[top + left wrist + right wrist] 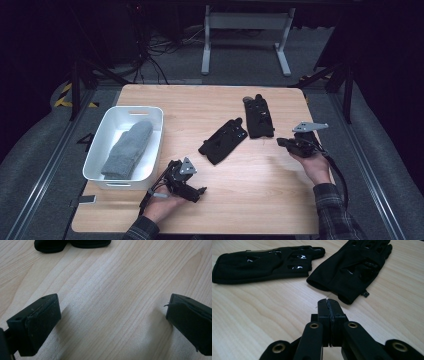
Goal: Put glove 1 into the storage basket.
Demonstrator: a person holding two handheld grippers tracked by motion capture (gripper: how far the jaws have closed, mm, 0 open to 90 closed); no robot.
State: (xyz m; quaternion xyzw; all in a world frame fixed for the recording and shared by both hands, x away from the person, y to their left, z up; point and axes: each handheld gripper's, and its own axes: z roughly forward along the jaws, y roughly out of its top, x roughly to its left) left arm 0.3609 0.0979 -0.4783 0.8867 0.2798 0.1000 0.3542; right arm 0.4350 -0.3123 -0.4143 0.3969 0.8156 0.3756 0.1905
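Two black gloves lie flat mid-table: one point(224, 140) at a slant, the other point(259, 117) to its right, pointing away from me. My right gripper point(281, 142) sits just right of the second glove's cuff. In the right gripper view its jaws point(329, 302) are shut on nothing, a short way from that cuff point(354, 267), with the slanted glove point(262, 263) farther left. My left gripper point(200, 192) rests near the table's front edge. In the left gripper view it point(112, 322) stands open over bare wood, with the edge of a black glove point(50, 246) at the top.
A white bin point(134, 109) stands at the table's left side with a grey knitted mitten point(129, 148) lying in it. Bare wood stretches between the two grippers. A white table frame point(245, 22) and cables are on the floor beyond the far edge.
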